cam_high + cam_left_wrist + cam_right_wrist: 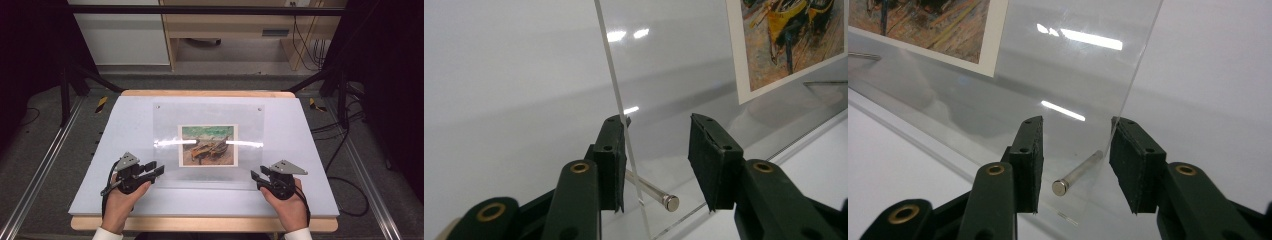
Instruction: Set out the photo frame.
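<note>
While tilted up, clear acrylic frame (664,75) between each claw's parted jaws.

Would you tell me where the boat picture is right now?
In the high view, the boat picture lies mid-table under the clear acrylic sheet, between the left gripper and right gripper.

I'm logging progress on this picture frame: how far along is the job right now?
Done: the boat picture lies under the clear acrylic sheet. In hand: the left gripper and right gripper each straddle a metal standoff pin, left and right, at the sheet's near corners, jaws apart, not pressing on either. Left: gripping the pins; which way they then go I cannot tell.
</note>
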